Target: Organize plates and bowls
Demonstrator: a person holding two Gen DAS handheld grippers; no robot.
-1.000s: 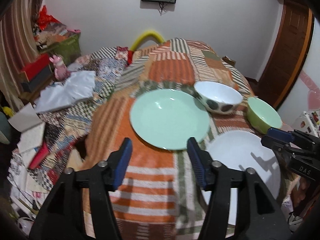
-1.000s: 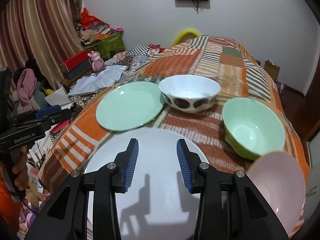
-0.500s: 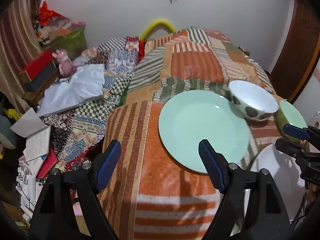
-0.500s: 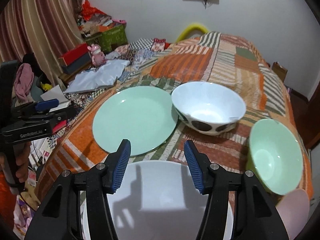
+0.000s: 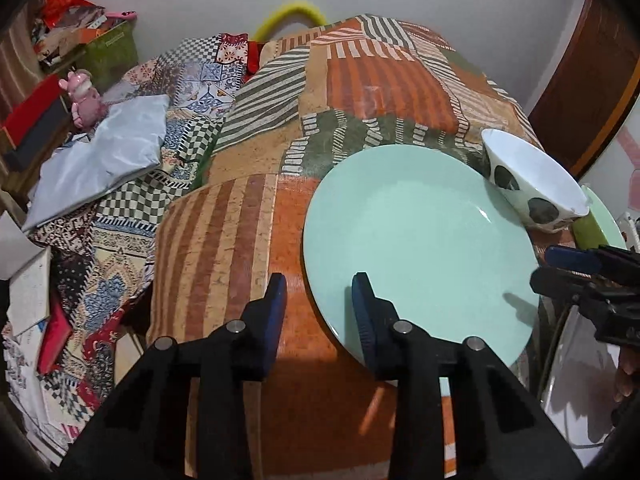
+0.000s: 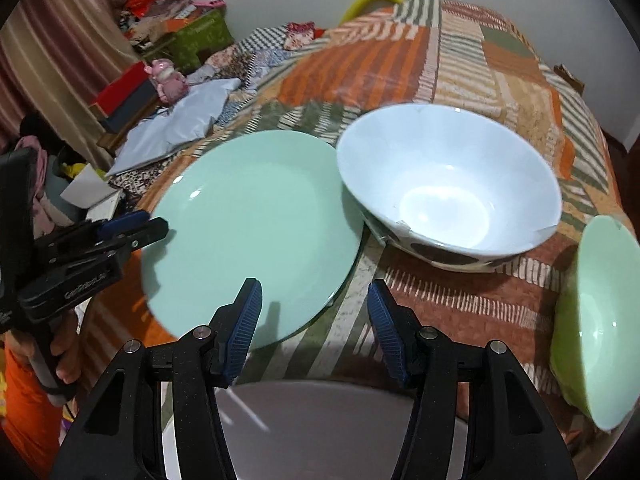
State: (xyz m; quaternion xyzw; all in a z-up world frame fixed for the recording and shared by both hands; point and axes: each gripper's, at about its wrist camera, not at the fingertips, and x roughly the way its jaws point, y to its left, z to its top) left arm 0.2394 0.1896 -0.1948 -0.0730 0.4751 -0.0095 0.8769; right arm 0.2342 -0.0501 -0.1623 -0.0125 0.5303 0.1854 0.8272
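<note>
A mint green plate (image 5: 420,248) lies flat on the patchwork cloth; it also shows in the right wrist view (image 6: 252,232). My left gripper (image 5: 320,312) is open at the plate's near left edge, its fingers straddling the rim. A white bowl with dark spots (image 6: 448,184) stands right of the plate, also seen in the left wrist view (image 5: 532,180). A green bowl (image 6: 600,296) stands further right. My right gripper (image 6: 314,328) is open and empty above the plate's near right edge, over a white plate (image 6: 320,432).
The striped patchwork cloth (image 5: 384,76) covers the surface and drops off at the left. Left of it lie a grey bag (image 5: 104,160), a pink toy (image 5: 84,96), boxes and papers. A wooden door (image 5: 588,80) stands at the right.
Both grippers have moved forward and down toward the green plate. The left gripper's jaws have narrowed and now straddle the plate's rim. The dishes have not moved.
</note>
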